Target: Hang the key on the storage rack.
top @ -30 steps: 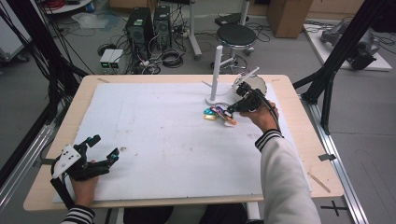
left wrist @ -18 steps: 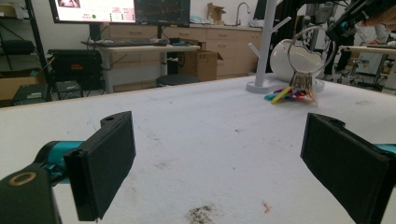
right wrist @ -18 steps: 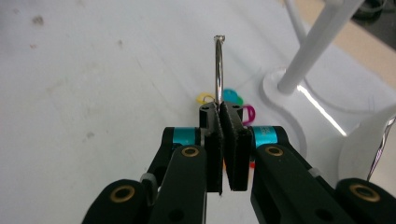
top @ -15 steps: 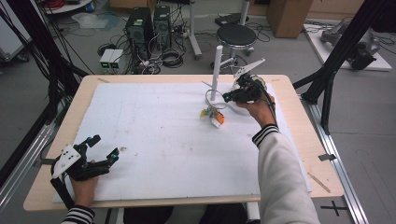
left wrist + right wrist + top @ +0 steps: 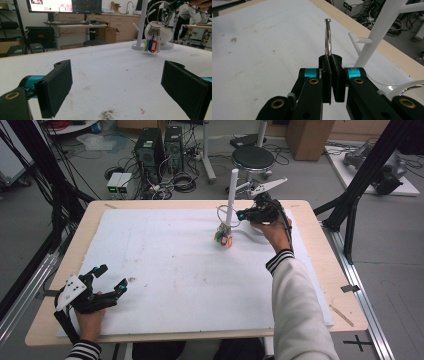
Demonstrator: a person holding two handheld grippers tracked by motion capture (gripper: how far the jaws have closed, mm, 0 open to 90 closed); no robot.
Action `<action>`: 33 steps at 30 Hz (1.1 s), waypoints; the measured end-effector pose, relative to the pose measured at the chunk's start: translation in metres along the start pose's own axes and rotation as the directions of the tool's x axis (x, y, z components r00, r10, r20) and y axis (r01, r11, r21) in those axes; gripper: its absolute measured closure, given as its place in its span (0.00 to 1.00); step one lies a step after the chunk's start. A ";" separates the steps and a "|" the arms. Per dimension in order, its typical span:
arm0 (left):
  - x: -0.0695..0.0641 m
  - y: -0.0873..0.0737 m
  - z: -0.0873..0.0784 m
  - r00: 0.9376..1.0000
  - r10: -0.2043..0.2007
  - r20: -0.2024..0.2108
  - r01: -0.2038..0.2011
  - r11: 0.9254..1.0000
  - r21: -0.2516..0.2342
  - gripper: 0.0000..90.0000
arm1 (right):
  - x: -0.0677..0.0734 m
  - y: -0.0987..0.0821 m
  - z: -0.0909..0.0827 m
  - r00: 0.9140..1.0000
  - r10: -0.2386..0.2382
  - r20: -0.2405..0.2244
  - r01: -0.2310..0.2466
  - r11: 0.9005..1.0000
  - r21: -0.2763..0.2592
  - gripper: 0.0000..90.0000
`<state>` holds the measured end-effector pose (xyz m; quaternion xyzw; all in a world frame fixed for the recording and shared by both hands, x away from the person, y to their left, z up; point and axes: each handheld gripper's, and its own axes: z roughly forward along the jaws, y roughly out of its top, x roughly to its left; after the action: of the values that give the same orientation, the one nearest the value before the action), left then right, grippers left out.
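While the left gripper (image 5: 107, 279) is resting at seven o'clock on the table with its jaws standing wide and empty, the right gripper (image 5: 243, 214) is clamping the large silver metal key ring (image 5: 327, 35), its bunch of coloured plastic tags (image 5: 223, 238) hanging clear of the white foam board (image 5: 165, 265). From that gripper, the white pegged stand (image 5: 232, 195) is rising just beside at eleven o'clock, so this hand is far nearer. Beyond, computer towers (image 5: 159, 145) are sitting on grey floor.
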<state>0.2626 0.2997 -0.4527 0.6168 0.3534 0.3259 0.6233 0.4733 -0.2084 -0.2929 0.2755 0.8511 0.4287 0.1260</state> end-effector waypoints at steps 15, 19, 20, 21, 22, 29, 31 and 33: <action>0.000 0.000 0.000 1.000 0.000 0.000 0.000 1.000 0.004 0.12 | -0.012 -0.004 0.000 0.995 0.083 0.057 -0.080 0.995 -0.055 0.98; 0.000 0.000 0.000 1.000 -0.002 0.000 0.002 1.000 0.004 0.12 | -0.013 -0.005 0.002 0.993 0.096 0.067 -0.092 0.994 -0.054 0.98; 0.000 0.000 0.000 1.000 -0.003 0.000 0.003 1.000 0.004 0.12 | -0.014 -0.006 0.004 0.991 0.109 0.076 -0.104 0.993 -0.061 0.98; 0.000 0.000 0.000 1.000 -0.002 0.000 0.002 1.000 0.004 0.12 | -0.015 -0.006 0.005 0.991 0.112 0.080 -0.106 0.992 -0.066 0.98; 0.001 0.000 0.000 1.000 -0.002 0.001 0.002 1.000 0.007 0.12 | -0.015 -0.006 0.005 0.991 0.112 0.080 -0.106 0.992 -0.066 0.98; 0.000 0.000 0.000 1.000 -0.003 0.000 0.003 1.000 0.004 0.12 | -0.021 -0.010 0.015 0.973 0.199 0.119 -0.195 0.980 -0.047 0.98; 0.001 0.000 0.000 1.000 -0.003 0.001 0.003 1.000 0.005 0.12 | -0.021 -0.010 0.016 0.971 0.202 0.127 -0.196 0.979 -0.054 0.98; 0.001 0.000 0.000 1.000 -0.002 0.001 0.002 1.000 0.006 0.12 | -0.021 -0.011 0.017 0.965 0.225 0.134 -0.219 0.974 -0.064 0.98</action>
<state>0.2630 0.3002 -0.4525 0.6183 0.3549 0.3239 0.6219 0.4942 -0.2151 -0.3121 0.3954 0.7932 0.4404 0.1433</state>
